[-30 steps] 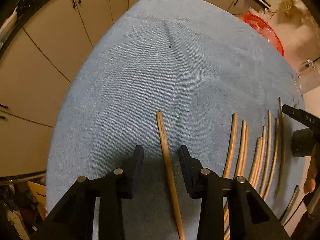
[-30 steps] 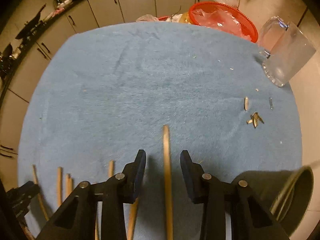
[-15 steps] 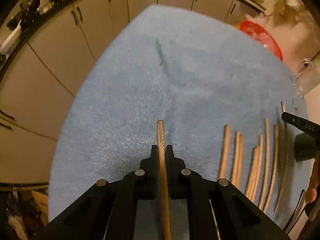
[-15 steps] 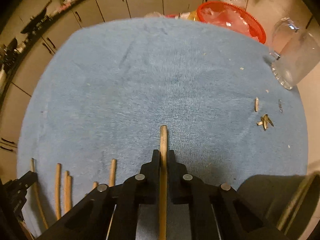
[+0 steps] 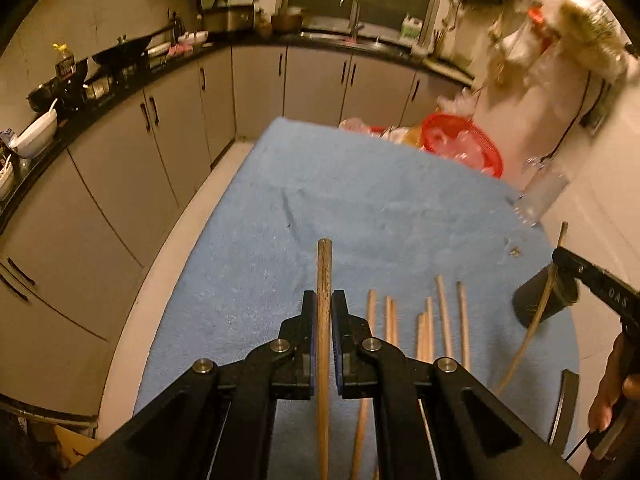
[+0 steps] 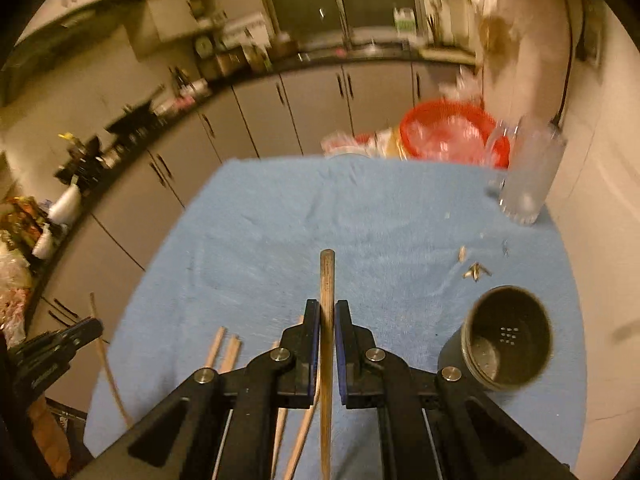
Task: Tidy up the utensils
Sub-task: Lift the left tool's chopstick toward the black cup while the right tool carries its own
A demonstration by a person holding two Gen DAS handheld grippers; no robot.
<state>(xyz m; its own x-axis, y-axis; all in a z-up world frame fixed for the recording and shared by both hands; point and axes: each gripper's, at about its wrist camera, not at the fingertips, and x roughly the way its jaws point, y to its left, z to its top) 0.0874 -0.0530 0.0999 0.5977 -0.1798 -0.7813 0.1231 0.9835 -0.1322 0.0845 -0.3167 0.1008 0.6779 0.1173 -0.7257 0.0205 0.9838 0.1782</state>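
My left gripper (image 5: pixel 324 300) is shut on a wooden chopstick (image 5: pixel 323 272) and holds it above the blue cloth (image 5: pixel 360 208). Several more chopsticks (image 5: pixel 440 316) lie in a row on the cloth to its right. My right gripper (image 6: pixel 327 310) is shut on another chopstick (image 6: pixel 327 280), also raised; it shows at the right edge of the left wrist view (image 5: pixel 592 276). A dark perforated utensil cup (image 6: pixel 506 336) stands on the cloth to the right of my right gripper and looks empty. It also shows in the left wrist view (image 5: pixel 564 292).
A red basket (image 6: pixel 448 132) with plastic bags sits at the cloth's far edge. A clear glass jug (image 6: pixel 528 172) stands at the far right. Small scraps (image 6: pixel 476 270) lie near the cup. Kitchen cabinets (image 5: pixel 168 128) and a counter run behind.
Both grippers closed on a chopstick each, then lifted them off the cloth and tilted up, so the kitchen now shows. The cup has come into fuller view.
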